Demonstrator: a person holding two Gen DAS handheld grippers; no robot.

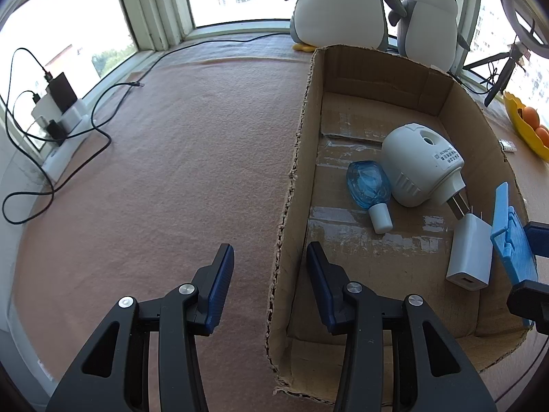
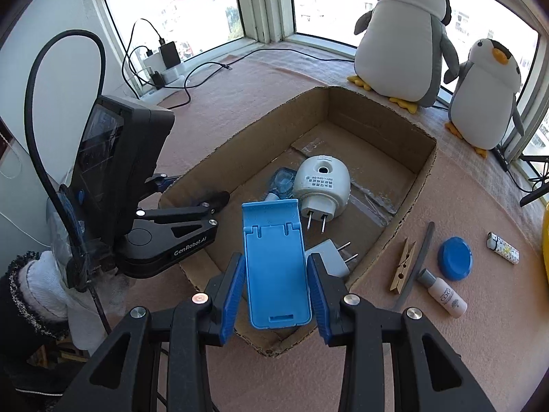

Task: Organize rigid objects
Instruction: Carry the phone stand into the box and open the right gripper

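Observation:
A shallow cardboard box (image 2: 408, 192) lies on the pink cloth. In it are a white plug-in device (image 2: 322, 180), a blue refill bottle (image 1: 369, 185) and a white USB charger (image 1: 468, 257). My right gripper (image 2: 276, 276) is shut on a blue folding phone stand (image 2: 274, 264) and holds it over the near end of the box; the stand also shows in the left wrist view (image 1: 511, 237). My left gripper (image 1: 269, 267) is open and empty, straddling the box's left wall (image 1: 295, 185); its body shows in the right wrist view (image 2: 164, 237).
Right of the box lie a wooden clothespin (image 2: 403, 266), a grey stick (image 2: 417, 261), a blue lid (image 2: 455, 258), a small white bottle (image 2: 444, 297) and a patterned lighter (image 2: 502, 247). Two plush penguins (image 2: 408, 34) stand behind. Chargers and cables (image 1: 56, 110) sit at the left window. A yellow fruit bowl (image 1: 528, 127) is far right.

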